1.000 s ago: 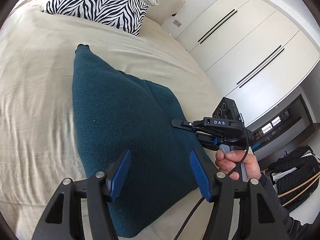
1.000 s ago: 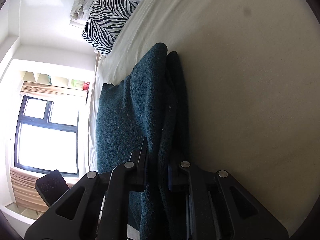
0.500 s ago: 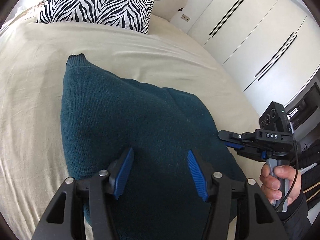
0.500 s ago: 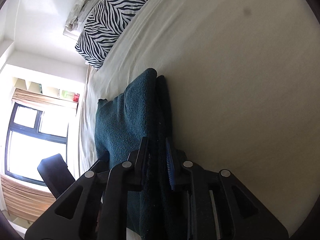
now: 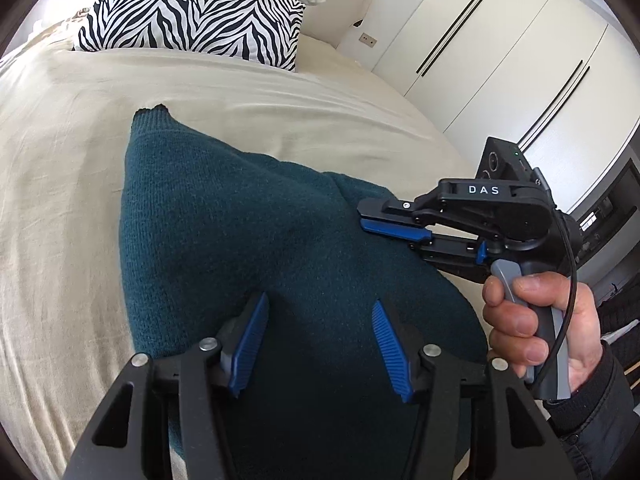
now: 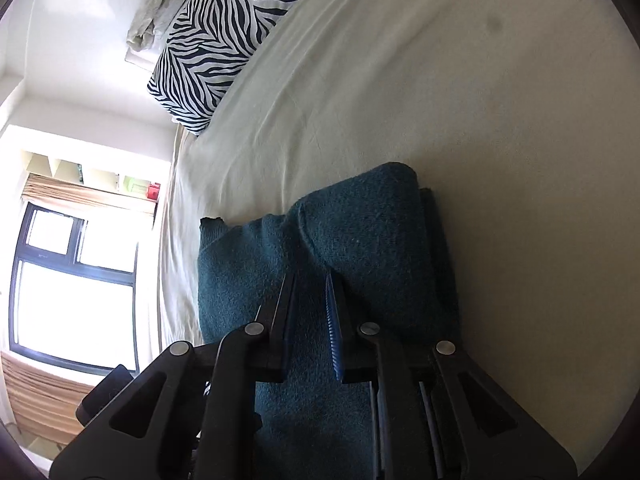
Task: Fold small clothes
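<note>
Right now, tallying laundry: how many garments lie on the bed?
1: a dark teal knitted sweater on the beige bedsheet, folded over at its right edge; others may lie outside view.

One teal sweater [image 5: 248,240], one zebra pillow [image 5: 192,12] (by the headboard) — two tongs: left [image 5: 318,338], right [image 5: 394,226]

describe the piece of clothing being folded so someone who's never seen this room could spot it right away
Start at the big bed with the cream sheet. Below the zebra-striped pillow lies a dark teal knitted sweater, doubled over. It is the only dark thing on the pale sheet, with the right gripper at its edge.
</note>
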Motion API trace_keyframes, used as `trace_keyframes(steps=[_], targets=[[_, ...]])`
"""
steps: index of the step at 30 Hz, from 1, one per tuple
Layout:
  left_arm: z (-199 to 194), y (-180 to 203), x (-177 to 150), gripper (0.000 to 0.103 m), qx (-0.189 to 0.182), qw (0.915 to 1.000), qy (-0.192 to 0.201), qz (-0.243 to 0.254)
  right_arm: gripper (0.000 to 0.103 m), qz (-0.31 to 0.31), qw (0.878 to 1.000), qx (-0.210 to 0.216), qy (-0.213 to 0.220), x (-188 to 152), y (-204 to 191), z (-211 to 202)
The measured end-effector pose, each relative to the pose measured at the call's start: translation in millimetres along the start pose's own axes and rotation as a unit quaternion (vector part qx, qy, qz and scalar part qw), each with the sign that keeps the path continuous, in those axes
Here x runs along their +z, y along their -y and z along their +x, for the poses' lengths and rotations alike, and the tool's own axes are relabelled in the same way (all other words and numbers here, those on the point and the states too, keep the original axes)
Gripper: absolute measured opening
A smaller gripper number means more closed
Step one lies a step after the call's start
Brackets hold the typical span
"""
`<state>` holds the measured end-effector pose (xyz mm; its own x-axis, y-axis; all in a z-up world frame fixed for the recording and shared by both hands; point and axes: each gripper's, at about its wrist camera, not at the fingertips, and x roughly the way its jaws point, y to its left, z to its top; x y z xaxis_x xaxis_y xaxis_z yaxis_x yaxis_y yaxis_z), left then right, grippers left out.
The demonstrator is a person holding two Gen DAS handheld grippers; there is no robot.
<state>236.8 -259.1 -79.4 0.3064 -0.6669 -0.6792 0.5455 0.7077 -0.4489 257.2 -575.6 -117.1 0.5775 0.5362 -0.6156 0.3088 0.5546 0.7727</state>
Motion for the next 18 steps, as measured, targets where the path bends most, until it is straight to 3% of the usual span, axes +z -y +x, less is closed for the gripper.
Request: trace_keyframes(steps=[2, 4, 8, 14, 18], targets=[[0.6, -5.4, 0.4, 0.047, -0.005, 0.9999, 0.001, -0.009, 0.002, 0.006, 1.0, 0.005, 0.015, 3.9, 9.2, -5.5], [0.2, -11.1, 2.6, 0.04, -0.011, 0.9997, -0.001, -0.021, 0.002, 0.008, 0.999, -0.001, 0.033, 8.5, 13.9, -11.8], [-13.9, -13.6, 2.5, 0.032, -0.005, 0.9992, -0.001, -0.04, 0.009, -0.013, 0.998, -0.03, 0.063, -5.9, 3.5, -52.6], [-65.0, 14.9, -31.1, 0.035, 0.013, 0.9996, 0.012, -0.022, 0.009, -0.083, 0.996, 0.023, 0.021, -86.2, -24.2, -105.4], [-62.4, 25.2, -79.5, 0.037, 0.04, 0.9988, -0.028, -0.006, 0.009, -0.06, 0.998, -0.013, -0.022, -124.5, 13.6, -90.1]])
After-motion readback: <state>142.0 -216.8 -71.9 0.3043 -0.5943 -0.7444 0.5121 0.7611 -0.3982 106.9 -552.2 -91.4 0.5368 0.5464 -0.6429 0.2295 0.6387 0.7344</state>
